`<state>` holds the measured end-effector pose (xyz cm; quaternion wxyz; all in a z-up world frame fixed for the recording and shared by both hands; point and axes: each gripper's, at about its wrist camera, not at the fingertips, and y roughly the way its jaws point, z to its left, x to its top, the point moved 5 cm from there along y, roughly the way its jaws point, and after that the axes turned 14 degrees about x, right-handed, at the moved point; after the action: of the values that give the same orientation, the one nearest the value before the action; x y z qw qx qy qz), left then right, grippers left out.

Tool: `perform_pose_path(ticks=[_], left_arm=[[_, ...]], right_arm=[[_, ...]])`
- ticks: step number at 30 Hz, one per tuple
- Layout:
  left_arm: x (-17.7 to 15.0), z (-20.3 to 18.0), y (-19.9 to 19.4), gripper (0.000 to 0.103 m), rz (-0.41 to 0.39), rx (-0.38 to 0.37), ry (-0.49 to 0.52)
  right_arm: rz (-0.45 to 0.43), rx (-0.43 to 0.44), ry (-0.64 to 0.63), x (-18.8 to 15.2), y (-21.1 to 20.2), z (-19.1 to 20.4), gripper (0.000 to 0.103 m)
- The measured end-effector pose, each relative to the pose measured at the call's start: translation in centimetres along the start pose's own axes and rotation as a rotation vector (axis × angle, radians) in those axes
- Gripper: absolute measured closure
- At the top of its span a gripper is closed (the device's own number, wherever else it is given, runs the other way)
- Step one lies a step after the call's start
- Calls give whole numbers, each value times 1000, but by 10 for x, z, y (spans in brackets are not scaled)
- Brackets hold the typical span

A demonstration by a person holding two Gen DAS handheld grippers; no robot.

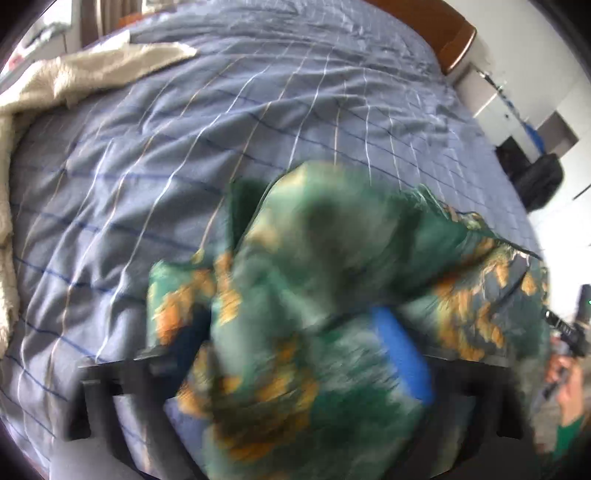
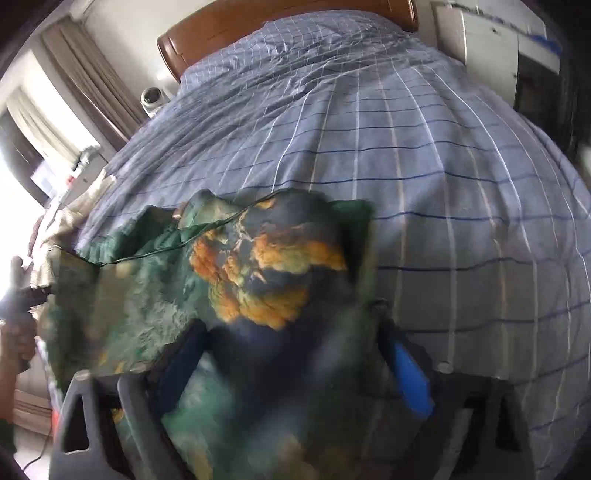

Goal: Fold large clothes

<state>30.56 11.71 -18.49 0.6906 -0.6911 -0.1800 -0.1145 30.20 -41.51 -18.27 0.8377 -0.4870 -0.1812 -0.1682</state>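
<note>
Over the near part of a bed [image 2: 461,184] under a blue-grey checked cotton bed cover [image 1: 184,166]: a large green garment [image 1: 314,240] of thin fabric printed with orange and pale patches, bunched and crumpled, strongly blurred. Stretched sideways above the near edge of the bed, one hem running off toward each side.

In the left wrist view, the left hand-held gripper [image 1: 295,347] pointing steeply down at the bed, jaws part open, the green cloth heaped between and over them. One blue pad [image 1: 402,354] showing through the folds, the other finger dark and half hidden. Cannot tell through the blur whether the pads press on the cloth.

In the right wrist view, much the same for the right hand-held gripper [image 2: 295,358]: jaws narrowly apart, the garment [image 2: 258,266] draped across them and filling the gap, a blue pad [image 2: 410,376] visible on one side. Cannot tell whether gripped or only lying there.

At the far side of the bed from the garment, a brown wooden headboard [image 2: 258,26]. Along one side of the bed, a cream fleecy blanket [image 1: 74,81], rumpled, lying on the cover and well apart from the garment. Just off the near corner of the bed, a person's hand [image 1: 565,376] around a dark handle.
</note>
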Motion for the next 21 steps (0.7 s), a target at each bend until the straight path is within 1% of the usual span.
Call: perform_pose_path(ticks=[1,2,3,4,5,6,8,9,11,12,13,14,15,16,17,18,21], left_arm=[[1,-1,-2,89,-1,50,0],[4,-1,-8,92,-18,55,-13],[10,2,-22,92,-72,42,-31],[14,6,-31,92,-111,52,-41],[19,14,-41,92,-157,62,-57],[22,21,-45,92,-184,67,-74],[25,26,-34,92,-179,73,-102],[23,26,-18,92,-174,107,-91],[13,21,12,89,-187,174,-41],[6,19,26,87,-200,194,-26],[0,18,35,84,-209,199,-28],[-6,21,43,82,-225,188,-51],[-9,25,44,81,-246,175,-78],[-8,26,41,81,-251,164,-90],[-8,30,41,81,-247,148,-98],[-6,34,43,81,-240,124,-108],[-7,40,44,80,-244,87,-126]], right_arm=[[-10,-28,8,0,1,0,83],[-42,-56,33,5,-4,4,87],[-69,-62,31,8,-11,9,88],[-101,-74,5,15,-20,15,88],[-145,-101,-60,24,-36,28,89],[-169,-121,-99,30,-44,33,89],[-202,-150,-133,38,-53,36,89],[-188,-155,-114,39,-48,31,89],[-142,-177,-74,39,-22,13,89],[-92,-205,-56,30,1,-1,89],[-66,-216,-42,25,14,-6,89],[-32,-203,-13,10,36,-19,89],[-37,-187,-5,3,42,-23,88],[-65,-180,-3,-1,47,-23,88],[-107,-168,5,-3,44,-26,87],[-120,-154,14,-5,43,-28,86],[-148,-111,48,-7,37,-35,86]])
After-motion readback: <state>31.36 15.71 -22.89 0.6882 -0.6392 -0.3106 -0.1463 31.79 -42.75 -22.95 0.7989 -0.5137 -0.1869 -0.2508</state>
